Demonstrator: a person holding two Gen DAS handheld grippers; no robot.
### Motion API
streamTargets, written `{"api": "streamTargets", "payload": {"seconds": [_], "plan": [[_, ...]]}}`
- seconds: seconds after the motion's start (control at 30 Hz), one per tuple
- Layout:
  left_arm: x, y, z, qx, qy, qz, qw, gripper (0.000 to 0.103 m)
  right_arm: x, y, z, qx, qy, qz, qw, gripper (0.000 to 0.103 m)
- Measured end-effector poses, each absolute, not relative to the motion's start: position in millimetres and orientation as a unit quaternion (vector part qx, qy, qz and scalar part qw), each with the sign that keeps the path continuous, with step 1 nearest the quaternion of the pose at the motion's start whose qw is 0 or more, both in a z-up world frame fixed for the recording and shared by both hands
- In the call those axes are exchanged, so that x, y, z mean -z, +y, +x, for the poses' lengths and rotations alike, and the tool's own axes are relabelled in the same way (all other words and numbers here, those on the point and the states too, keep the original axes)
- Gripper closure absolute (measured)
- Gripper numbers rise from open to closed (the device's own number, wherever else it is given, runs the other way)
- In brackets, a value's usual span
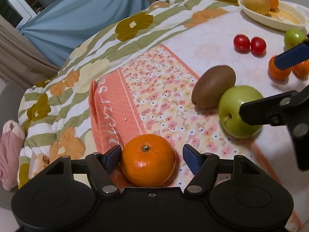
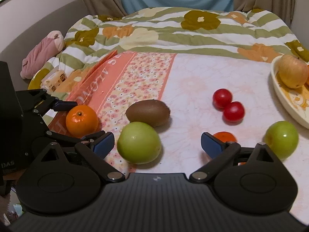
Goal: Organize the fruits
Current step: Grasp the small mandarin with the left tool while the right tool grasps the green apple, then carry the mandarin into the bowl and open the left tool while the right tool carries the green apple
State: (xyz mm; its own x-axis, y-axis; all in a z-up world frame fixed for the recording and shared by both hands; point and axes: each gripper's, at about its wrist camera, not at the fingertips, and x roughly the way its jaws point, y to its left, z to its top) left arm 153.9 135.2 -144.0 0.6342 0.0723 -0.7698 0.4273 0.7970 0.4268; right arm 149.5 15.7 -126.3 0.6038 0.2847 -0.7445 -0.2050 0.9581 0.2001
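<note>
My left gripper (image 1: 152, 155) is open around an orange mandarin (image 1: 148, 160) on the floral cloth; the left pad touches or nearly touches it, the right pad stands apart. It also shows in the right wrist view (image 2: 82, 120). My right gripper (image 2: 157, 145) is open, with a green apple (image 2: 139, 142) between its fingers nearer the left pad. A brown kiwi (image 2: 148, 112) lies just behind the apple. Two red tomatoes (image 2: 227, 105), a second green apple (image 2: 281, 139) and a mandarin (image 2: 225, 136) behind the right finger lie on the cloth.
A cream plate (image 2: 285, 104) at the right holds a yellowish apple (image 2: 292, 71) and an orange (image 1: 272, 0). A striped flowered quilt (image 2: 173, 31) lies bunched behind. A pink cloth (image 2: 41, 54) and a small snack packet (image 2: 55, 81) lie at the left edge.
</note>
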Motion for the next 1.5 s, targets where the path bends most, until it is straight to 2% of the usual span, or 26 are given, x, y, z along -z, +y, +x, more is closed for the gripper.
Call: {"api": "streamTargets", "payload": {"seconds": [0.1,0.2,0.27,0.4,0.6,0.83,0.9,1.13,1.5], "plan": [[144.9,136.2,152.8,0.109,0.412,0.307,0.851,0.029,130.3,19.5,152.8,-0.145,0.430,0.052,0.890,0.000],[146.4,135.8,150.7,0.105,0.406,0.326,0.847,0.039,133.2,25.1,154.6,-0.149,0.433,0.047,0.888,0.000],[146.6,137.3,150.3,0.110,0.403,0.330,0.846,0.039,135.1,26.8,156.3,-0.152,0.434,0.047,0.887,0.000],[146.6,138.6,151.5,0.116,0.401,0.331,0.846,0.039,139.8,29.2,160.4,-0.156,0.441,0.045,0.883,0.007],[146.0,137.7,148.1,0.123,0.403,0.322,0.848,0.039,142.3,31.4,161.3,-0.158,0.445,0.041,0.880,0.009],[145.9,134.1,139.3,0.127,0.407,0.315,0.848,0.039,146.1,31.5,163.9,-0.167,0.453,0.046,0.874,0.021],[147.1,133.1,138.3,0.127,0.407,0.320,0.846,0.039,146.9,32.5,163.9,-0.177,0.455,0.047,0.871,0.030],[148.7,133.3,141.4,0.123,0.411,0.321,0.845,0.037,145.8,33.2,161.4,-0.181,0.454,0.040,0.872,0.030],[140.2,129.2,131.5,0.113,0.404,0.313,0.852,0.040,133.0,17.9,149.4,-0.186,0.443,0.037,0.876,0.030]]}}
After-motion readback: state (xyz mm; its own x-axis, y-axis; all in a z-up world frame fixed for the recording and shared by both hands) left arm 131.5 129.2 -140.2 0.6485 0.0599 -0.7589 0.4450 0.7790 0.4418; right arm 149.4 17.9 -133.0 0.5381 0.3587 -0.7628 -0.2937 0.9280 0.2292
